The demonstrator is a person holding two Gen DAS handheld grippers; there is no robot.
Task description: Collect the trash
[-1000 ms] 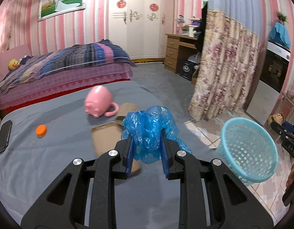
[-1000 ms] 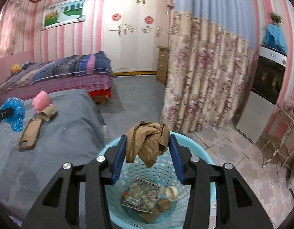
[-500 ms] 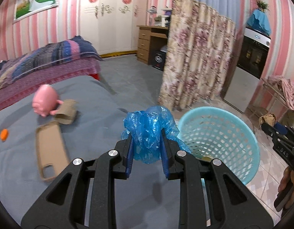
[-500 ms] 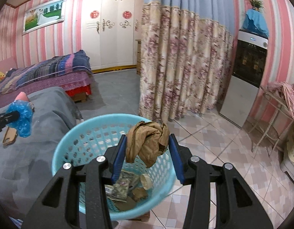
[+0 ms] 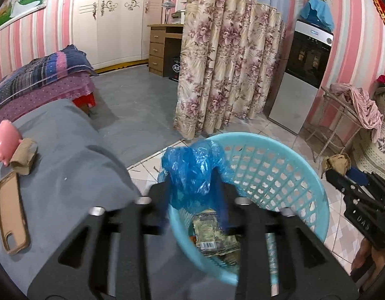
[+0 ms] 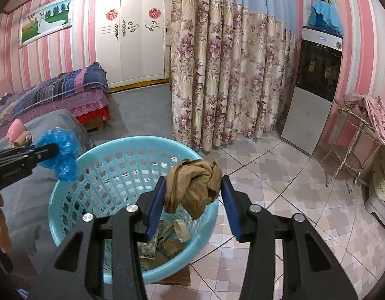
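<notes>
My left gripper (image 5: 193, 195) is shut on a crumpled blue plastic bag (image 5: 192, 172) and holds it over the near rim of the light blue trash basket (image 5: 280, 175). From the right wrist view the bag (image 6: 59, 155) hangs at the basket's left rim (image 6: 74, 165). My right gripper (image 6: 192, 200) is shut on a crumpled brown paper wad (image 6: 192, 187) above the basket's right side. Paper scraps and wrappers (image 6: 162, 242) lie in the basket's bottom.
A grey bed surface (image 5: 62, 170) lies left with a tan phone case (image 5: 12, 217), a brown paper roll (image 5: 23, 158) and a pink piggy bank (image 5: 4, 142). A floral curtain (image 6: 230, 80), a dispenser (image 6: 315, 87) and a wire rack (image 6: 352, 135) stand behind the basket.
My left gripper has carried the blue bag rightward from the bed to the basket's rim. My right gripper with the brown wad has shifted to the basket's right side.
</notes>
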